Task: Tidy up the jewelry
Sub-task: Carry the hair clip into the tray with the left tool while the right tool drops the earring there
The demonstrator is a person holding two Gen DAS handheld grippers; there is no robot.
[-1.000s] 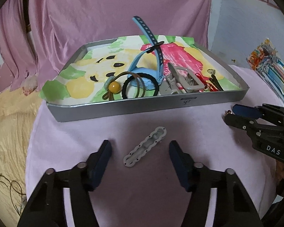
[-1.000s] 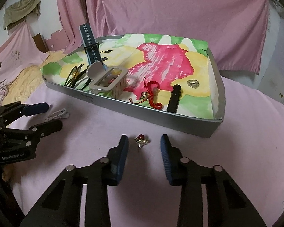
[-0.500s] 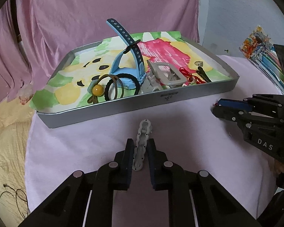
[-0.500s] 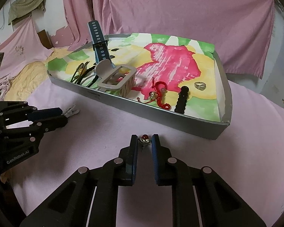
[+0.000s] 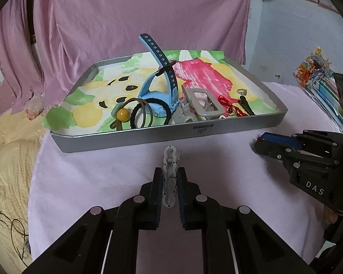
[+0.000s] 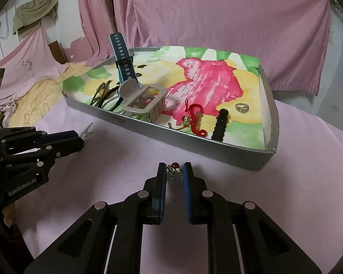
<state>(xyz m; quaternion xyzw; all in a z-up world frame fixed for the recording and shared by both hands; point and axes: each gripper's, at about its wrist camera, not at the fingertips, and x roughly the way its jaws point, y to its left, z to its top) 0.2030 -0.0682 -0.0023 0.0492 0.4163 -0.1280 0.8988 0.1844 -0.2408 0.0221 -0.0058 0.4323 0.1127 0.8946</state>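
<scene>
- Left gripper (image 5: 169, 190) clamped on grey hair clip (image 5: 170, 173), long axis pointing ahead between the jaws toward tray (image 5: 171, 134).
- Right gripper (image 6: 174, 183) pinching red-bead earring (image 6: 174, 167) at jaw tips; tray just ahead.

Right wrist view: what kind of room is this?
Likely a home bedroom turned recording spot: pink sheets draped as a backdrop, rumpled yellow bedding beside the cloth-covered table, garment hung on the wall.

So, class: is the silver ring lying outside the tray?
No, the silver ring lies inside the tray, on the painted paper near the black clip.
</scene>
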